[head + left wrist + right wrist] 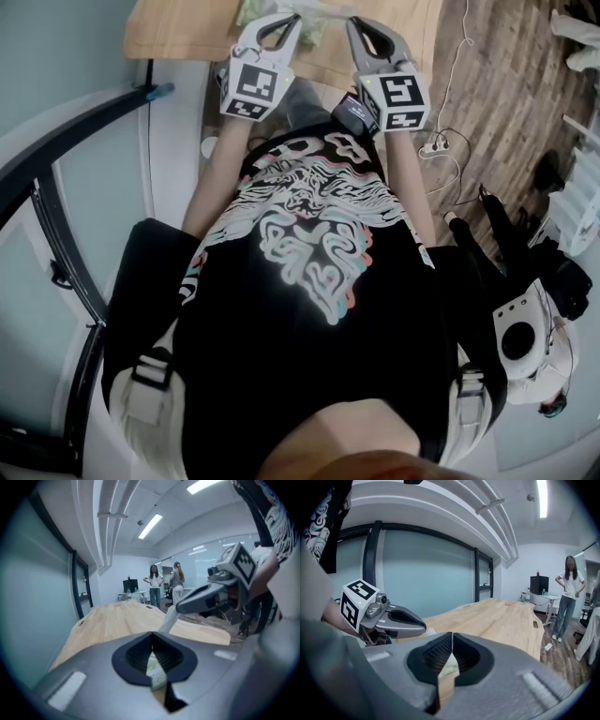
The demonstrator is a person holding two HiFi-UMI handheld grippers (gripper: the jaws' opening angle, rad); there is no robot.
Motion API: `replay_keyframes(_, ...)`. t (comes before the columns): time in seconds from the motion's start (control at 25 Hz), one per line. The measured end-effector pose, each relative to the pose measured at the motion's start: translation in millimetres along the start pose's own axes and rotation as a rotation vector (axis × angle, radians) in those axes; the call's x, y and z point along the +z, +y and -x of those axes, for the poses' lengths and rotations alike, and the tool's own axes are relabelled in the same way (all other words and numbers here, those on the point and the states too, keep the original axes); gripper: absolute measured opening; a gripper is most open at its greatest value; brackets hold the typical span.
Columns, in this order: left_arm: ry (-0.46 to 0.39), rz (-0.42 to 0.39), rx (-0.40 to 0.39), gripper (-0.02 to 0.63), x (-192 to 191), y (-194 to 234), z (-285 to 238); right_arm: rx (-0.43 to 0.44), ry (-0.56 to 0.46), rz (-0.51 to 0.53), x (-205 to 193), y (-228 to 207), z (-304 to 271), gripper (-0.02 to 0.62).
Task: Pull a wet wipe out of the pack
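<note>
Grippers both closed: R gripper (452,634) pinches white wipe (166,620), L gripper (151,634) appears clamped on pack (156,671), prob. anchoring it vs. pull, over table (112,620).

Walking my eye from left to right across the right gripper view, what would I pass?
Marker cube → the left gripper it sits on → the right gripper, shut on a wet wipe → black monitor → standing person.

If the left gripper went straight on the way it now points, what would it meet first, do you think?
Probably the white wet wipe hanging from the right gripper, just right of the left gripper's tongs; past it runs the wooden table. Depth is hard to judge.
</note>
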State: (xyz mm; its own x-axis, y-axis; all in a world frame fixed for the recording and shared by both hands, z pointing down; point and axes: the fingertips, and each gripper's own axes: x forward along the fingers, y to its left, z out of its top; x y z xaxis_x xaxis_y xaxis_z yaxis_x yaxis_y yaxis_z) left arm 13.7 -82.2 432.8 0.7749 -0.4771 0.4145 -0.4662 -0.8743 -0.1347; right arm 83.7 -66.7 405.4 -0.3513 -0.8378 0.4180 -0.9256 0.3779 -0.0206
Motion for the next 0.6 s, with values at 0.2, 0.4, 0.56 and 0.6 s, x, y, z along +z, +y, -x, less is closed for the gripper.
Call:
replay_keyframes(0.2, -0.007, -0.006, -0.042, -0.012, 5, -9, -7, -0.048, -0.005, -0.022, -4, -8, 11, 0.005)
replay_keyframes(0.4, -0.008, -0.027, -0.078, -0.012, 10, -16, -16, -0.08, -0.006, -0.042, -7, -17, 18, 0.005)
replay_keyframes(0.56, -0.009, -0.035, -0.107, -0.012, 9, -20, -23, -0.113, 0.0, -0.058, -15, -24, 22, 0.005)
replay_keyframes(0.6, -0.011, -0.036, -0.113, -0.012, 9, -21, -25, -0.12, 0.003, -0.061, -18, -26, 23, 0.005)
